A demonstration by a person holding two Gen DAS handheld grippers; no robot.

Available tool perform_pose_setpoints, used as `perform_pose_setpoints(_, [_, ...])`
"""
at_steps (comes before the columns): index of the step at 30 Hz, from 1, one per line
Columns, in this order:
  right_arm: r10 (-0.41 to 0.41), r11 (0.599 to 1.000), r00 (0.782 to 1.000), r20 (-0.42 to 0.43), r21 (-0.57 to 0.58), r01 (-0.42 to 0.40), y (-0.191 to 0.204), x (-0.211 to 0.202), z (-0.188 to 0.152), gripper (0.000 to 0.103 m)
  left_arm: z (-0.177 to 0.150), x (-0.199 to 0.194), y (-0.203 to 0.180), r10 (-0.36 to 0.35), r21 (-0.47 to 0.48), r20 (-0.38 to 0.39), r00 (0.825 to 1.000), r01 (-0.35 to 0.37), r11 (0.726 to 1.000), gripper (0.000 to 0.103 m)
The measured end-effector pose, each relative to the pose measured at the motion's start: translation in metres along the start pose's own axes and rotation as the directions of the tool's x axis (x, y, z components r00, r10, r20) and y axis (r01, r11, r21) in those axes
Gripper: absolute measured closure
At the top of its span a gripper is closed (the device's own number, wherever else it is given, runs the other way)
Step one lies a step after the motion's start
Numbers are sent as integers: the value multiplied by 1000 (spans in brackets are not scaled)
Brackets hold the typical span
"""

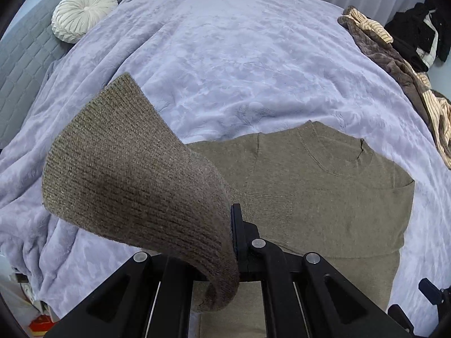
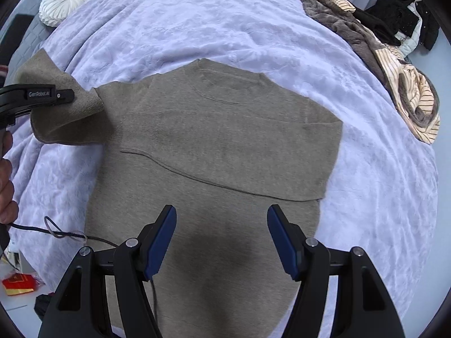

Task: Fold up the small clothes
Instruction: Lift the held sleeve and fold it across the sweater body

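**One sleeve up, one sweater down**

On the lilac blanket (image 2: 197,22) one olive-brown sweater (image 2: 214,146) is lying flat, neck toward the far side, its body spreading down under both cameras. One of its two sleeves is already lying folded across the chest, the edge of it running as a slanting line over the front. The other sleeve (image 1: 132,180) is hanging in the air at the sweater's left edge: the left gripper (image 1: 235,242) is pinching it, jaws closed tight on the ribbed cuff end, and the knit is draping over and in front of the fingers in the left wrist view. In the right wrist view that same gripper (image 2: 63,95) is showing at the left border, with a bit of the person's hand (image 2: 5,186) below it.

The right gripper (image 2: 221,239) is hovering over the lower middle of the sweater, its two blue-padded fingers (image 2: 160,242) standing wide apart with nothing between them, only knit below.

Elsewhere on the bed: one round white pleated cushion (image 2: 66,1) at the far left corner, and one heap of other clothes (image 2: 389,64) along the right edge, brown, cream-striped and black pieces tangled so that counting them is not possible. One thin dark cable (image 2: 64,233) is looping over the blanket at the near left.
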State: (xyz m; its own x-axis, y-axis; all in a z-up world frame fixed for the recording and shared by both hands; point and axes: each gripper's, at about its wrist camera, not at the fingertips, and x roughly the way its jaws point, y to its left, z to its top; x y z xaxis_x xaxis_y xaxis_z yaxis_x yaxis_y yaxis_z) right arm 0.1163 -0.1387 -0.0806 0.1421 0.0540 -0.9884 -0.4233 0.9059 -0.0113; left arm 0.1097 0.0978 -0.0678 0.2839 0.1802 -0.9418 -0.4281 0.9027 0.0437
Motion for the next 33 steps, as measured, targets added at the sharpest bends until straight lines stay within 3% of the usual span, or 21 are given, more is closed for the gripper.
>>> perform_pose_setpoints(5, [10,999,1000,9,31,-11,-28,-6,-10,33,-5,-6,-34,37,27,-31,999,-36,999,96])
perform_pose_setpoints(15, [27,999,1000,3,31,-27,-79,7,-17,33,-11,-24,-115,80,154,9,997,-80,985,96])
perform_pose_setpoints(23, [46,998,999,-5,53,-46,-109,20,-16,33,-15,-24,-184,63,247,-1,998,-61,967,96])
perform_pose_setpoints(30, [54,996,999,2,69,-54,-131,26,-12,33,-21,-13,-222,51,297,-31,998,-40,954,96])
perform_pose_setpoints(33, [61,995,998,-6,78,-60,-139,33,-13,33,-35,-9,-236,51,352,-35,998,-35,935,96])
